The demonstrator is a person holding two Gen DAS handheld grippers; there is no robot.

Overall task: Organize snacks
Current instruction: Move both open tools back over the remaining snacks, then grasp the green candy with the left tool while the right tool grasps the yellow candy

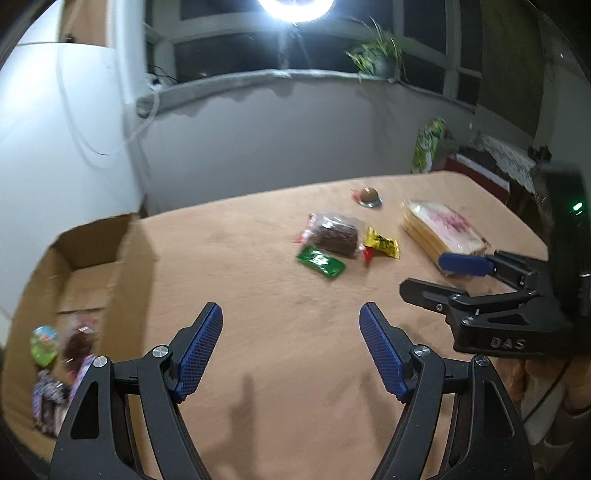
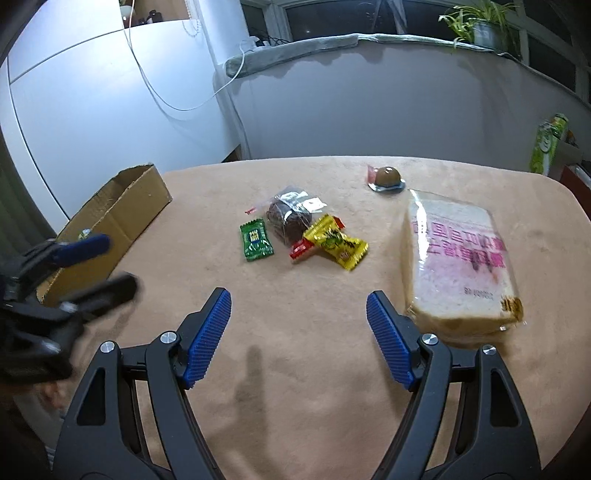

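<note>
On the tan tablecloth [image 2: 295, 369] lie a green packet [image 2: 256, 240], a clear bag with a dark brown cake [image 2: 288, 214], a yellow packet [image 2: 336, 243], a small red packet [image 2: 302, 250], a brown domed cup [image 2: 387, 177] and a big pack of sliced bread [image 2: 458, 258]. At the left stands a cardboard box [image 1: 92, 243] holding several snacks [image 1: 48, 347]. My left gripper [image 1: 291, 308] hangs open over bare cloth beside the box. My right gripper [image 2: 299, 293] is near the bread's corner, jaws opening, nothing between them. Each shows in the other's view: right gripper [image 1: 424, 273], left gripper [image 2: 118, 260].
A green carton [image 2: 548, 144] stands beyond the table's far right edge near a red chest [image 1: 476, 170]. A potted plant [image 2: 480, 26] sits on the window sill. A bright lamp [image 1: 295, 7] shines above. A white wall with a hanging cable [image 2: 166, 103] borders the left.
</note>
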